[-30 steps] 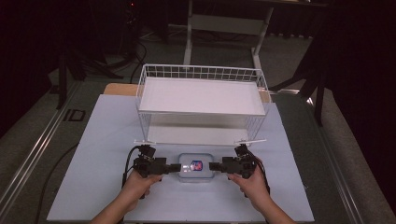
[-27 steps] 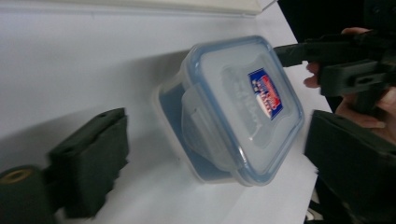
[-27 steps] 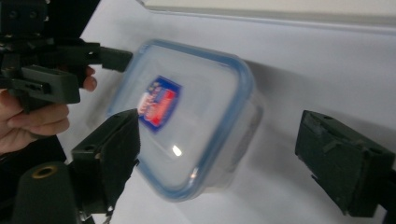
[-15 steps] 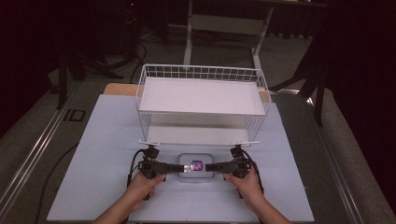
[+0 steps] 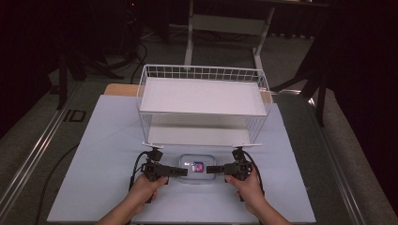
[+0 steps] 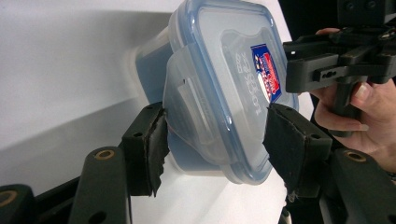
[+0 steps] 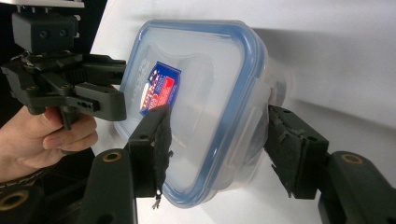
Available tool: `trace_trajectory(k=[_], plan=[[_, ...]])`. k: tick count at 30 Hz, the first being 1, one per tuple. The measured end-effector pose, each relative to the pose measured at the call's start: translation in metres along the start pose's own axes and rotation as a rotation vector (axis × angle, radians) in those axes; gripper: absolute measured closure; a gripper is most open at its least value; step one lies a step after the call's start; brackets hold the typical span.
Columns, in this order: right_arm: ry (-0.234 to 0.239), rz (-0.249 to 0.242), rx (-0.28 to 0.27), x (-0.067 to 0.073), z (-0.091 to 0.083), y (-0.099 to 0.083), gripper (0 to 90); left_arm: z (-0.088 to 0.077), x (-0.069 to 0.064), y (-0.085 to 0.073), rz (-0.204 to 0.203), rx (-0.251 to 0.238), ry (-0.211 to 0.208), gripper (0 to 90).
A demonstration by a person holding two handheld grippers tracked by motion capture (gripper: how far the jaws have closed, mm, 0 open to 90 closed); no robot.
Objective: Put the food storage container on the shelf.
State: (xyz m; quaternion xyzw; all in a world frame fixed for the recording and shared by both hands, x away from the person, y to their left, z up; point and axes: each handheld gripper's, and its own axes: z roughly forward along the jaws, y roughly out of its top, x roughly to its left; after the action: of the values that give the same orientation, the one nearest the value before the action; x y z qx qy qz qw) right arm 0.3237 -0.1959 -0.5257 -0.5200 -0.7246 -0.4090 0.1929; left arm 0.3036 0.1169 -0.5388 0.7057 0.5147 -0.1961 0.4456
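A clear plastic box [image 5: 197,168] with a blue-rimmed lid and a red-and-blue label lies on the white table, between my two grippers. My left gripper [image 5: 184,171] comes in from the left. Its jaws have just been closing, and its pads [image 6: 152,140] now touch the box's [image 6: 219,93] side latch and lid edge. My right gripper [image 5: 209,169] comes in from the right and its jaws have also just been closing. In the right gripper view one pad [image 7: 156,135] lies over the lid [image 7: 201,93]. The other pad stands a sliver off the side latch.
A white wire basket shelf [image 5: 202,93] with two levels stands just behind the box, its front legs close to both grippers. The white table top [image 5: 103,140] extends left and right. Dark floor, cables and a desk frame [image 5: 225,23] lie beyond.
Both grippers' jaws have narrowed around the ends of the box. The right gripper has edged slightly inward. The box lies where it did.
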Motion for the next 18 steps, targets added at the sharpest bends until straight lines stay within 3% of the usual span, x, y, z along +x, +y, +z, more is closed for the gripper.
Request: trace_trajectory(k=[2, 4, 7, 10, 18], plan=[[-0.003, 0.0, -0.009, 0.0, -0.001, -0.002, 43.9, -0.001, -0.001, -0.001, 0.017, 0.002, 0.002, 41.7], [-0.003, 0.002, -0.015, 0.001, -0.002, -0.003, 44.9, -0.002, -0.001, -0.001, 0.008, -0.006, -0.002, 45.3], [-0.001, -0.035, -0.038, 0.004, -0.005, -0.008, 47.7, -0.006, -0.005, -0.006, 0.029, -0.027, 0.006, 47.9], [0.004, -0.03, -0.045, 0.004, -0.006, -0.01, 48.5, -0.006, -0.009, -0.007, 0.039, -0.027, 0.019, 48.5], [-0.005, -0.08, -0.07, 0.011, -0.011, -0.019, 50.2, -0.009, -0.016, -0.011, 0.068, -0.03, 0.041, 52.1]])
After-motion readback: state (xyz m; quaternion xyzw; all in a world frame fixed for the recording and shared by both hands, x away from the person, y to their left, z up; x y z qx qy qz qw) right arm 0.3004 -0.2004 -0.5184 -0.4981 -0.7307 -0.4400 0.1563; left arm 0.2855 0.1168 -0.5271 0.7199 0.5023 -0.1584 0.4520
